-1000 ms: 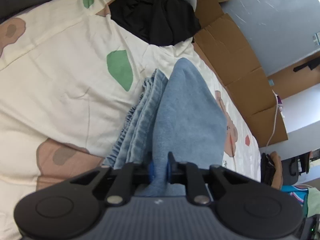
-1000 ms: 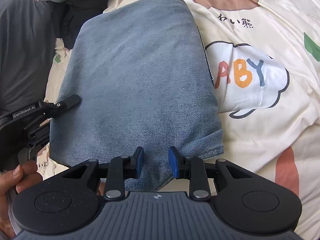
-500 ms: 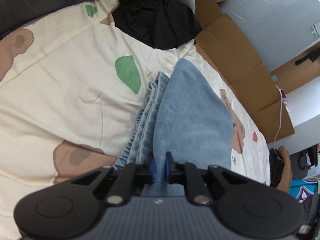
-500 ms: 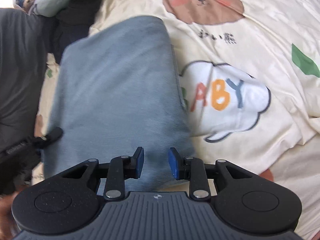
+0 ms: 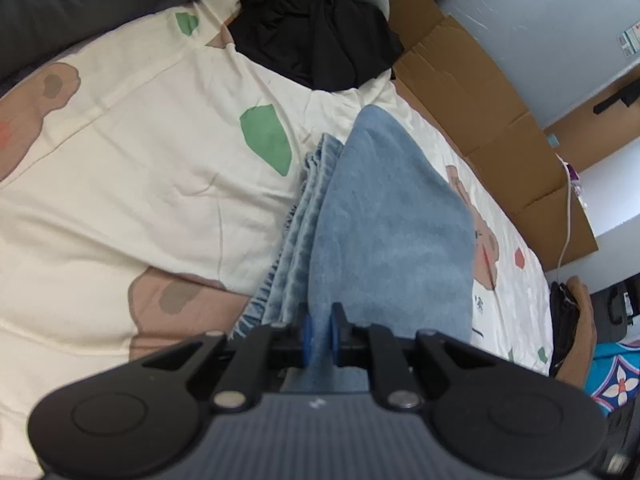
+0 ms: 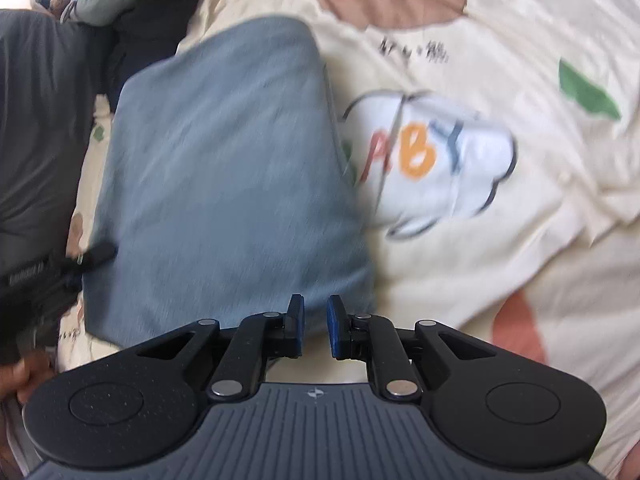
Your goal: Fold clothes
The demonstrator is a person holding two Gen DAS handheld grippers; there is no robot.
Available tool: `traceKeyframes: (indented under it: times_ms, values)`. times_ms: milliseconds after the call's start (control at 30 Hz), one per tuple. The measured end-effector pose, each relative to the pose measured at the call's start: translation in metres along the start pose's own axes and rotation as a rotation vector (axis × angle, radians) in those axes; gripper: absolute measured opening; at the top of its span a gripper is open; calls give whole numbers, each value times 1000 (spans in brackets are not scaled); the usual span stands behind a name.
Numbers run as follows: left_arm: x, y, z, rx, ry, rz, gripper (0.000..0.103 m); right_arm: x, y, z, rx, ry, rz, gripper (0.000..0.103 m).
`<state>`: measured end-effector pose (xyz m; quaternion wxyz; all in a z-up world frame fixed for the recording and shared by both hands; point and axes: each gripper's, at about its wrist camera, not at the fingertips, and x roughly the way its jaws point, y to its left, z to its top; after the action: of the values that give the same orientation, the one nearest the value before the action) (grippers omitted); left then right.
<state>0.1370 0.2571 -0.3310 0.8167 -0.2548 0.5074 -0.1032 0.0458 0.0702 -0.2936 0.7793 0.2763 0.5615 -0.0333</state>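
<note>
Presently: left claw (image 5: pixel 319 334), blue pads clamped on the near edge of the blue denim garment (image 5: pixel 384 240), holding the fold steady. Right claw (image 6: pixel 315 330), pads apart, nothing between them; garment just ahead, lying folded on the cartoon-print bed (image 6: pixel 520 240). Black clothing (image 5: pixel 316 36) far ahead, unfolded.

Even daylight filled both views, without glare or hard shadows. The left wrist view was sharp, though fisheye bending curved the cardboard (image 5: pixel 484 108) at the far right and darkened the corners. The right wrist view was smeared by motion blur: the blue garment (image 6: pixel 224 176) and the lettered print on the bedsheet (image 6: pixel 552 208) streaked, while the near gripper body stayed crisp
</note>
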Motion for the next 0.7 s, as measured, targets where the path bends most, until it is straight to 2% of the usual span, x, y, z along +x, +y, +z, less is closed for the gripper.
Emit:
traceKeyframes:
  times_ms: [67, 133, 167, 200, 333, 467, 567, 700]
  values:
    - [-2, 0, -1, 0, 4, 1, 10, -4, -3, 9, -5, -18, -3, 14]
    - [-3, 0, -3, 2, 9, 2, 10, -4, -7, 19, 5, -39, 14, 22]
    - [-3, 1, -4, 5, 11, 3, 10, -3, -9, 25, 14, -50, 29, 35]
    - [-3, 2, -5, 2, 16, 4, 10, -1, -12, 33, 24, -66, 39, 43]
    - [-5, 4, -9, 0, 30, 8, 10, 15, -15, 63, 30, -118, 66, 46]
    - [-9, 5, -9, 8, 39, 0, 10, 36, -13, 90, 15, -133, 106, 47]
    - [-11, 5, -3, 7, 30, -21, 11, 47, -9, 103, -6, -141, 107, 47]
    - [-6, -3, 8, 48, 19, -2, 13, 54, 0, 113, -40, -146, 124, 46]
